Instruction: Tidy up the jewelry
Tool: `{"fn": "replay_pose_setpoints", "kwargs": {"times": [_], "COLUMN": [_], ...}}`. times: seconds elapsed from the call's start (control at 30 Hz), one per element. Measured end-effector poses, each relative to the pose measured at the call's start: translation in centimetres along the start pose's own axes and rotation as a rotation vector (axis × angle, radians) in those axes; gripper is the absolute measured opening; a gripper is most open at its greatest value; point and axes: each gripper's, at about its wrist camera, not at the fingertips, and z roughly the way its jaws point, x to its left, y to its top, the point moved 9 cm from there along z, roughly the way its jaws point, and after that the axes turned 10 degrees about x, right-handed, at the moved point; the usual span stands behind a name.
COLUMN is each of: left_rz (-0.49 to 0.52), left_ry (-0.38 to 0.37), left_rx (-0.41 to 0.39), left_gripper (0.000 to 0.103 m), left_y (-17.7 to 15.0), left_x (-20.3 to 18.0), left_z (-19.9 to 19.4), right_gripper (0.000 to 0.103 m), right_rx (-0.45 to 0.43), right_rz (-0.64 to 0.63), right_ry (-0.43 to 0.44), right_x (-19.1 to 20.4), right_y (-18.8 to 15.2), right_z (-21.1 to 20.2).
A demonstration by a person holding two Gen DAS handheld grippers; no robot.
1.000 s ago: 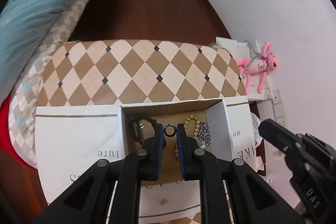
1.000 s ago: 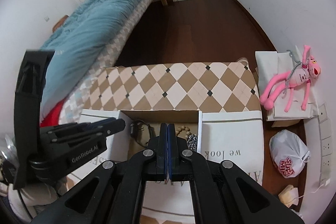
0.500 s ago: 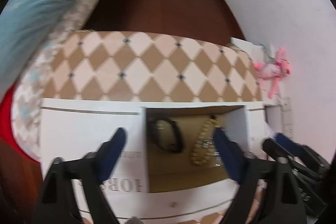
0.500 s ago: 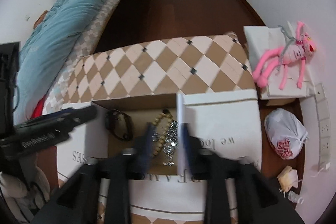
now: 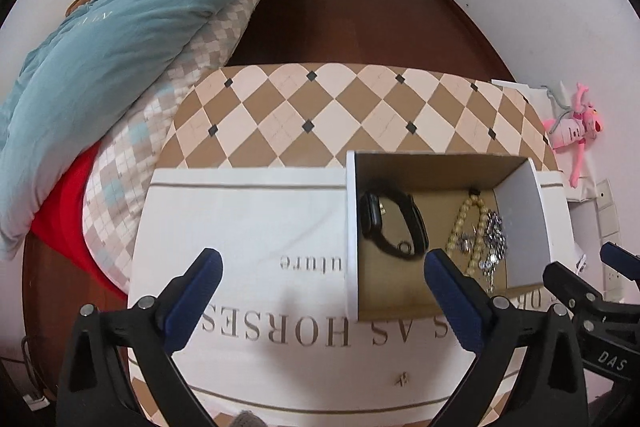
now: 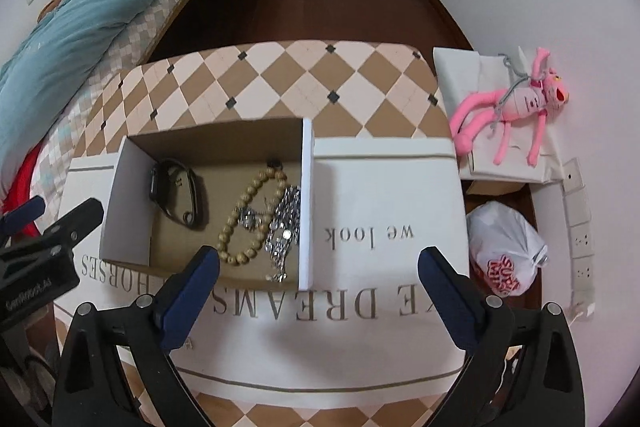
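Observation:
A white box with a brown cardboard inside (image 5: pixel 520 203) (image 6: pixel 306 187) lies open on a white printed cloth. In it lie a black watch (image 5: pixel 394 223) (image 6: pixel 178 191), a wooden bead bracelet (image 5: pixel 466 223) (image 6: pixel 248 215) and a silver chain (image 5: pixel 494 247) (image 6: pixel 284 223). My left gripper (image 5: pixel 320 275) is open and empty above the cloth, left of the box. My right gripper (image 6: pixel 318 269) is open and empty above the cloth, at the box's near right corner.
The cloth (image 5: pixel 248 227) covers a table with a brown and cream diamond pattern (image 5: pixel 320 107). A small earring (image 5: pixel 401 380) lies on the cloth near the front. A bed with a teal quilt (image 5: pixel 100 39) is at left. A pink plush toy (image 6: pixel 516 107) and a plastic bag (image 6: pixel 504 251) are at right.
My left gripper has opened and let go of a small ring over the box, then drawn back and left. My right gripper has opened from shut and moved right.

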Motion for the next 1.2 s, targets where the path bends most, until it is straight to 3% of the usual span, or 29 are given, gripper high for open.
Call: {"fn": "replay_pose_setpoints", "kwargs": {"times": [0.3, 0.53, 0.97, 1.2], "left_rz": [-0.004, -0.013, 0.005, 0.007], "left_ry": [-0.014, -0.008, -0.015, -0.036], "left_rx": [-0.012, -0.117, -0.297, -0.373], "left_gripper": [0.103, 0.103, 0.103, 0.103], "left_y": [-2.1, -3.8, -8.2, -9.9], "left_x": [-0.4, 0.0, -0.1, -0.4], "left_z": [-1.3, -6.6, -20.3, -26.3], "right_gripper": [0.102, 0.102, 0.102, 0.103], "right_rx": [-0.026, -0.106, -0.356, -0.479], "right_rz": [0.001, 0.002, 0.037, 0.050], "right_ry": [0.008, 0.018, 0.015, -0.032], "right_x": [0.4, 0.6, -0.2, -1.1], "right_y": [-1.4, -3.3, -9.4, -12.6], "right_z": [-0.7, -4.8, -19.0, -26.9]}}
